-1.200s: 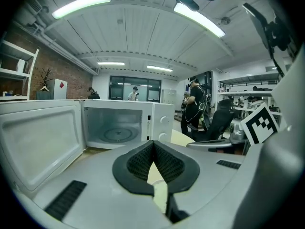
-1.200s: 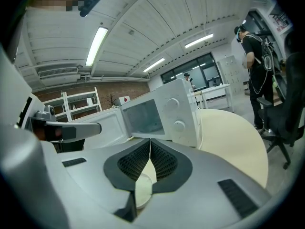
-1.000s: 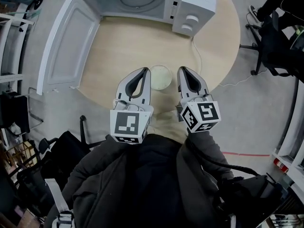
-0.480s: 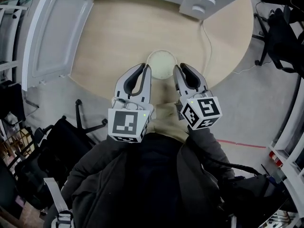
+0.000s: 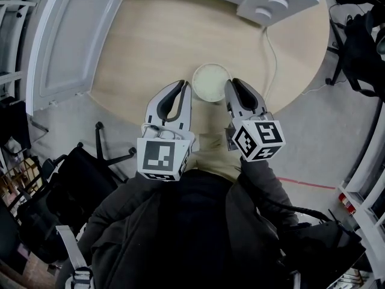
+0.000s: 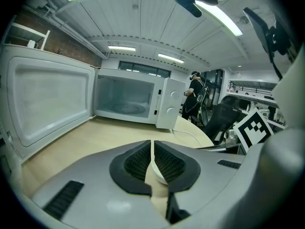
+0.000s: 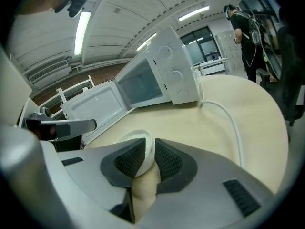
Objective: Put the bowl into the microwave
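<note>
A shallow white bowl (image 5: 210, 81) sits on the round wooden table (image 5: 150, 47), near its front edge. The white microwave (image 5: 274, 2) stands at the back with its door (image 5: 66, 35) swung open to the left. My left gripper (image 5: 185, 89) is just left of the bowl. In the left gripper view its jaws (image 6: 152, 147) are closed to a thin slit, with the bowl's rim (image 6: 159, 175) showing right behind it. My right gripper (image 5: 231, 88) is at the bowl's right edge. Its jaws have just been opening, and the rim (image 7: 133, 138) stands loosely between them (image 7: 150, 149).
The microwave's white cable (image 5: 274, 56) trails over the table's right side. Black chairs stand on the floor at the left (image 5: 78, 161) and at the right (image 5: 361, 35). A person (image 6: 194, 101) stands in the background of the left gripper view.
Both grippers have come down and forward to the bowl, which now lies between their tips. The right gripper's tips have reached the bowl's right rim.
</note>
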`<state>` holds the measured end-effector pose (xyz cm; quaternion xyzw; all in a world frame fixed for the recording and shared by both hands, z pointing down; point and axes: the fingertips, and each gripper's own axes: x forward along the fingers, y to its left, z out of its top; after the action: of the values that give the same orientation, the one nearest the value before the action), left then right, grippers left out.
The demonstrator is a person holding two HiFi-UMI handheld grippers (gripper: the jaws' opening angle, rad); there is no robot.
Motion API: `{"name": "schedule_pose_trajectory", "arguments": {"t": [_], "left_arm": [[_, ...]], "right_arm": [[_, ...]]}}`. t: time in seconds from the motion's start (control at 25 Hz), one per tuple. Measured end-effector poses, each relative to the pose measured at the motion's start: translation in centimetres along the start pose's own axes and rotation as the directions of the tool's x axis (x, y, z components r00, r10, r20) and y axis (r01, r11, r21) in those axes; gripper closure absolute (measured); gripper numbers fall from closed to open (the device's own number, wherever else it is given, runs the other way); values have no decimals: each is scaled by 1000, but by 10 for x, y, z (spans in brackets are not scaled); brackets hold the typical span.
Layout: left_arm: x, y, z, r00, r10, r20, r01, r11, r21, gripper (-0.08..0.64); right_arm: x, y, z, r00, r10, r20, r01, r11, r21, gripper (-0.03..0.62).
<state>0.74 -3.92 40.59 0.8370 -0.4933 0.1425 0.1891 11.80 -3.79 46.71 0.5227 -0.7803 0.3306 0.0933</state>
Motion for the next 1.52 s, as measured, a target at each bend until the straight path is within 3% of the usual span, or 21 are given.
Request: {"name": "schedule_pose_trajectory", "arguments": {"t": [0.16, 0.28, 0.56, 1.36, 1.52], "left_arm": [[1, 5, -4, 1000, 8, -7, -8, 1000, -7, 541], [2, 7, -4, 1000, 15, -13, -15, 1000, -12, 541], [1, 15, -8, 1000, 27, -15, -28, 999, -20, 541], [10, 30, -7, 999, 39, -29, -41, 998, -57, 541], [13, 29, -7, 999, 35, -32, -37, 998, -57, 541]], "right_arm": [[3, 0, 1, 1000, 0, -17, 0, 1000, -6, 529], [6, -4, 0, 999, -20, -41, 19, 999, -36, 574], [9, 2, 7, 999, -44, -30, 41, 997, -70, 578], [23, 0, 23, 999, -53, -7, 52, 996, -69, 580], [27, -2, 21, 999, -40, -23, 40, 999, -28, 577]]}}
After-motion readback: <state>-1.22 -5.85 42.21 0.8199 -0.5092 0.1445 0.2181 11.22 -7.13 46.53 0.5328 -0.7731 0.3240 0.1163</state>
